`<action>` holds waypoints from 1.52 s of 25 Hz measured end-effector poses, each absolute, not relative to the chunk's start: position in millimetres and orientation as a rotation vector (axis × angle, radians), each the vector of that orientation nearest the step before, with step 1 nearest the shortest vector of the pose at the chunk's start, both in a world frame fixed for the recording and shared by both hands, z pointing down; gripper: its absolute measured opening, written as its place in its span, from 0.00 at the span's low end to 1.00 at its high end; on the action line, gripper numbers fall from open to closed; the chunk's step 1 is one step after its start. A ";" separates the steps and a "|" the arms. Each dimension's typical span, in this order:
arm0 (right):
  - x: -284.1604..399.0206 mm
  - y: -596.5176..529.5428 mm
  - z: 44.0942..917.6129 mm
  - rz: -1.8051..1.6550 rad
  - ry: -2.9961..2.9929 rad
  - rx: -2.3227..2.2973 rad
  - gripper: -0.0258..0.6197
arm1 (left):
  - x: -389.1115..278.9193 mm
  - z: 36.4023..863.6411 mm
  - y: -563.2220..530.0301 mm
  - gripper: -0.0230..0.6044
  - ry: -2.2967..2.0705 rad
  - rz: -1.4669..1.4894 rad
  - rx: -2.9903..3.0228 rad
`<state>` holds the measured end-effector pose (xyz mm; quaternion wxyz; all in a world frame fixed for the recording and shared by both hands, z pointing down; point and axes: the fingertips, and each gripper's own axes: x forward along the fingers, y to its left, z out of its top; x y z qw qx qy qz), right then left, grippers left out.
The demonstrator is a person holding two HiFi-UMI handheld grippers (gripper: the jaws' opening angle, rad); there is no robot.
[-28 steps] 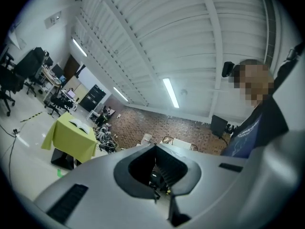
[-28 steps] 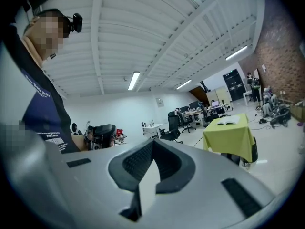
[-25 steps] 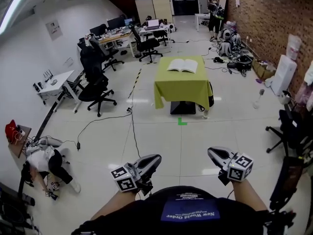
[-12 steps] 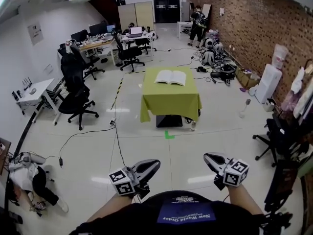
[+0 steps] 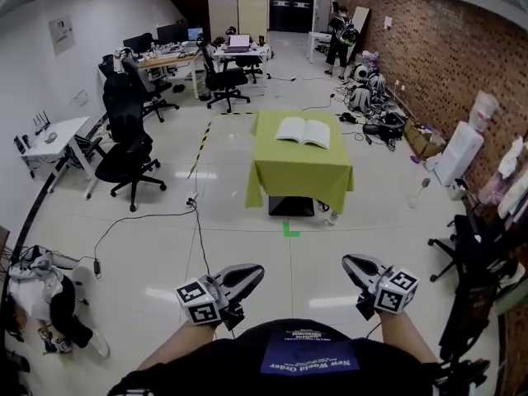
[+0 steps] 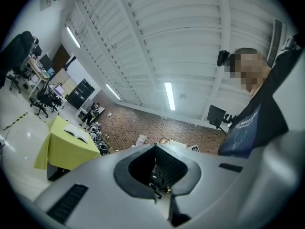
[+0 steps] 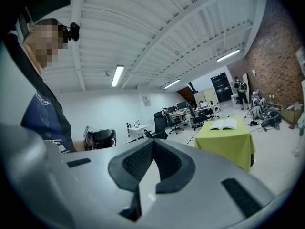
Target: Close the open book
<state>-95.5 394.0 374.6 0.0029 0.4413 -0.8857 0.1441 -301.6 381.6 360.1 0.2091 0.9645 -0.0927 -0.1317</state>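
Observation:
An open book [image 5: 304,131] lies flat, pages up, on a small table draped in a yellow-green cloth [image 5: 301,176] out in the room, some way ahead of me. Both grippers are held low by my body, far short of the table. My left gripper [image 5: 252,271] and right gripper [image 5: 350,262] each have their jaws together with nothing between them. The book [image 6: 74,133] and the cloth [image 6: 62,151] show far off at the left of the left gripper view, beyond the left gripper [image 6: 155,149]. The right gripper view has the book [image 7: 224,124] at its right, past the right gripper [image 7: 152,144].
Black office chairs [image 5: 124,151] and desks [image 5: 169,56] stand at the left and back. A person crouches on the floor at the lower left [image 5: 41,304]; another stands at the back [image 5: 340,31]. Cables [image 5: 198,213], a green floor mark [image 5: 289,229], bags [image 5: 375,97] and a brick wall [image 5: 437,48] lie around.
I have walked forward with both grippers carried along; the table and book sit a little nearer and larger. Both grippers' jaws stay together.

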 end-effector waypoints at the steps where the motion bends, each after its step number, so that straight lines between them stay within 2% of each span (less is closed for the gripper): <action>1: -94.7 387.2 376.0 0.461 -2.776 1.379 0.02 | -302.2 361.2 375.4 0.05 -0.266 -0.368 2.679; 6: -87.2 342.0 384.2 0.470 -2.810 1.328 0.02 | -297.4 369.3 339.7 0.05 -0.329 -0.362 2.672; 16: 6.4 255.7 359.9 0.383 -2.924 1.046 0.02 | -195.5 340.9 286.0 0.05 -0.573 -0.395 2.647; 24: 73.5 216.2 365.6 0.393 -2.989 1.001 0.02 | -120.0 334.5 255.5 0.05 -0.604 -0.365 2.646; 31: 100.1 185.9 385.4 0.467 -2.953 1.076 0.02 | -97.9 341.3 214.8 0.05 -0.551 -0.345 2.634; 38: 84.1 142.5 383.0 0.395 -2.873 1.184 0.02 | -108.5 350.1 154.2 0.05 -0.394 -0.385 2.654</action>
